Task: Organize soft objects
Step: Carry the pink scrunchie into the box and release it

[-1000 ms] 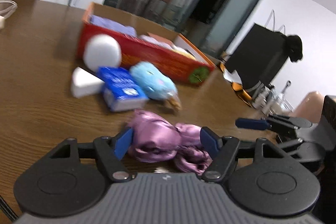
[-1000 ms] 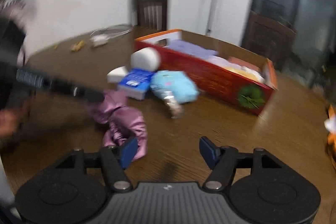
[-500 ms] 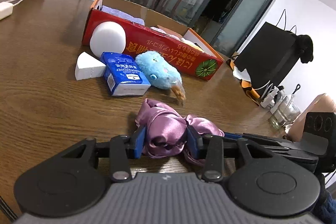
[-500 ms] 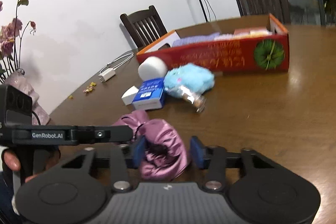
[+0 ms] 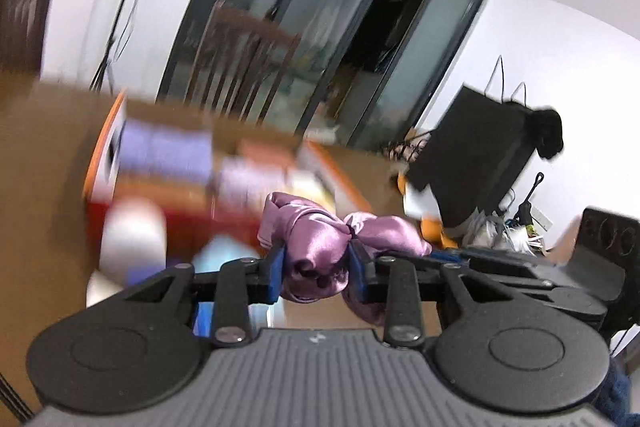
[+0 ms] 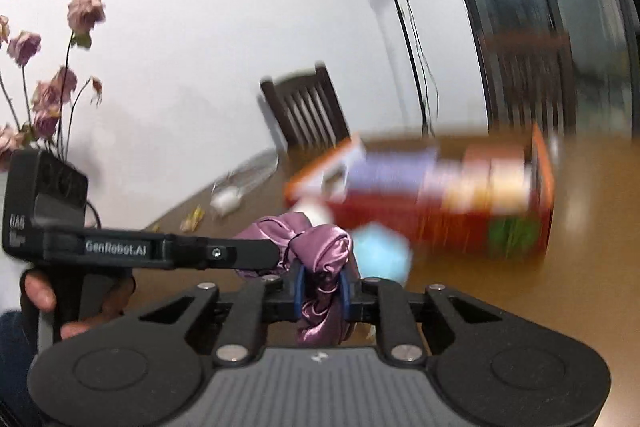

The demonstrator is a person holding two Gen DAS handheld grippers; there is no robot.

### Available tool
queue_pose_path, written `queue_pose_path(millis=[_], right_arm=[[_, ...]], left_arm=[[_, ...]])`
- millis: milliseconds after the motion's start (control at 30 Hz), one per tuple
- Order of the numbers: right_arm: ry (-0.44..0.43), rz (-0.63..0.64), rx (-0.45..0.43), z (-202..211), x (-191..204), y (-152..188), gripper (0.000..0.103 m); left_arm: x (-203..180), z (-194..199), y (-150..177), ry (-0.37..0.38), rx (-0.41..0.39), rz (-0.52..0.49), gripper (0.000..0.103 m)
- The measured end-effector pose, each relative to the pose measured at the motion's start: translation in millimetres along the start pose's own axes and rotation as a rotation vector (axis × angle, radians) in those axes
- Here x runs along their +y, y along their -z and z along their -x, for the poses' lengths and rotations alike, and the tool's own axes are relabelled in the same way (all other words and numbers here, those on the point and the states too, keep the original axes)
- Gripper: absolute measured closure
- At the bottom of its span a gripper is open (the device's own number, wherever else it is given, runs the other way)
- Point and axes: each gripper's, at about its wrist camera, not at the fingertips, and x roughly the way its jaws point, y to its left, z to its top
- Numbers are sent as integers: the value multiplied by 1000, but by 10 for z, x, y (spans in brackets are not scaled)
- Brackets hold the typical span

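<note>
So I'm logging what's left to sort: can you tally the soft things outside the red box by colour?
Purple satin cloth, held by both grippers: 1
Light blue plush toy, on the wooden table: 1
White round ball: 1
Total: 3. Blur may hide smaller items.

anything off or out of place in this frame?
Nothing damaged or spilled. One oddity: both hand-held grippers, left and right, are shut on the same purple satin cloth, bunched between them. The red box behind is motion-blurred.
</note>
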Motion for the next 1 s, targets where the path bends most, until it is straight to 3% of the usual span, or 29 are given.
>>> queue_pose_path(millis=[133,233,400,500,667,833,867,933,1000], right_arm=[[89,44,21,-680,-480,-780,86],[161,31,96,-1348,-846,-1132,86],[192,-65,248,-2412,-1347,-1235,88],[193,-96,345,-2784,-1520,-1093,88],[187,-101,420,-2928,-1594,-964,90],[167,-127,421,-2974,-1669,-999,88],[169,-143,416,-2909,-1681,-998,82],[182,-143,393,-2775,-1613,-1053,66],[199,-108,355,-2559,-1479,-1175,45]], left_arm=[[332,-849,-810,-33,60,46,71],[663,-1556,-1155,-89,128,93,71],[1167,-2304,-1170,-206,206,164,74],[1451,-2566,-1064,-218,312,249,73],[1496,-2616,-1037,-221,336,223,73],[1432,-2582,-1115,-250,339,205,61],[1410,-2527,-1133,-263,338,206,59],[1340,-2310,-1201,-303,306,191,42],[1244,-2076,-1241,-307,276,163,40]])
